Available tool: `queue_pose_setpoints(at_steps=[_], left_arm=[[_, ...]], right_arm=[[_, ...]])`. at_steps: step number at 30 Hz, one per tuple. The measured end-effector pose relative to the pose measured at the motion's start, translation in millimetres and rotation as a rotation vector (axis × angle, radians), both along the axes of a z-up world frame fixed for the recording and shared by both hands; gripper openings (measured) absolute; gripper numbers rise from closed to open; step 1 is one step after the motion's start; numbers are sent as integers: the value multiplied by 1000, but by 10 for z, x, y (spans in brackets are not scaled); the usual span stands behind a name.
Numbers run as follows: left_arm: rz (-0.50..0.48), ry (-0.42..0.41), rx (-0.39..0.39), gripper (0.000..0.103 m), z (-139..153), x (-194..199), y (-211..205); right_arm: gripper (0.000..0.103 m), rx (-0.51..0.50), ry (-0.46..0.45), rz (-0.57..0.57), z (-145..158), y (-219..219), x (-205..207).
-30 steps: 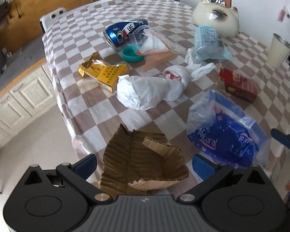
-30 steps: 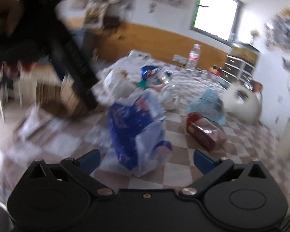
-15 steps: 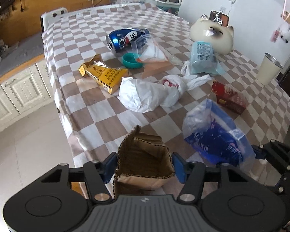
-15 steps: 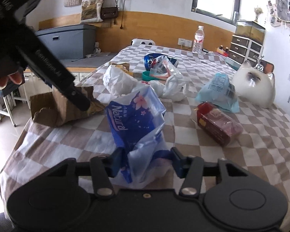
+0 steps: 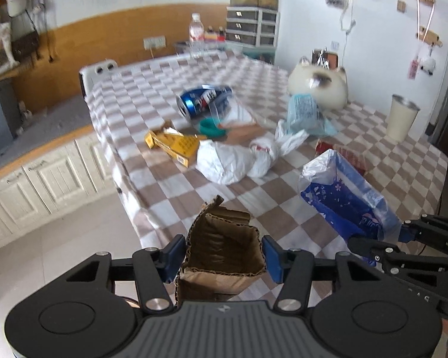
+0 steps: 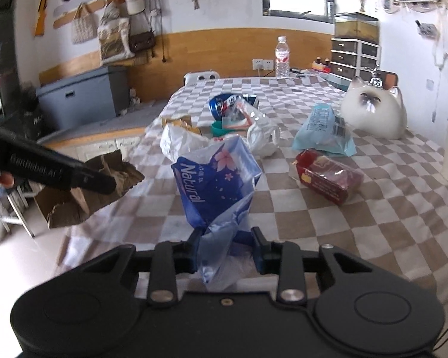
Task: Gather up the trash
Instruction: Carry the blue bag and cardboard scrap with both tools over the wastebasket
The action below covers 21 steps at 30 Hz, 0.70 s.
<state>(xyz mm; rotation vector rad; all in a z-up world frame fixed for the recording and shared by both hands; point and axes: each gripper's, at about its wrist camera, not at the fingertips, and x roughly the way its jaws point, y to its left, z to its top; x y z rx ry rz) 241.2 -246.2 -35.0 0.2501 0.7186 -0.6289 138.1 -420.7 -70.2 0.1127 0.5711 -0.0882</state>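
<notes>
My left gripper is shut on a torn piece of brown cardboard and holds it above the near table edge; the cardboard also shows in the right wrist view. My right gripper is shut on a blue "Natural" plastic bag, lifted off the checkered tablecloth; the bag also shows in the left wrist view. More trash lies on the table: a white plastic bag, a yellow box, a blue can, a red packet, a light blue packet.
A white cat figure and a cream cup stand at the table's right side. A teal lid and a clear bag lie by the can. White cabinets and tiled floor are left of the table.
Both grippers closed on their items, the left on the cardboard and the right on the blue bag, and have raised them off the table. The views have tilted up.
</notes>
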Motion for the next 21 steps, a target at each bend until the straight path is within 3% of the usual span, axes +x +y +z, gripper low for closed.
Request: queue_pose_setpoints(at_steps=[7, 13, 21], left_arm=[[66, -134, -57, 56, 185, -303, 256], [133, -199, -81, 56, 303, -463, 549], [221, -214, -120, 56, 345, -470, 1056]], right_arm=[[34, 44, -58, -21, 247, 150, -126], [34, 71, -108, -20, 434, 321, -173], [34, 90, -143, 19, 595, 677, -83]])
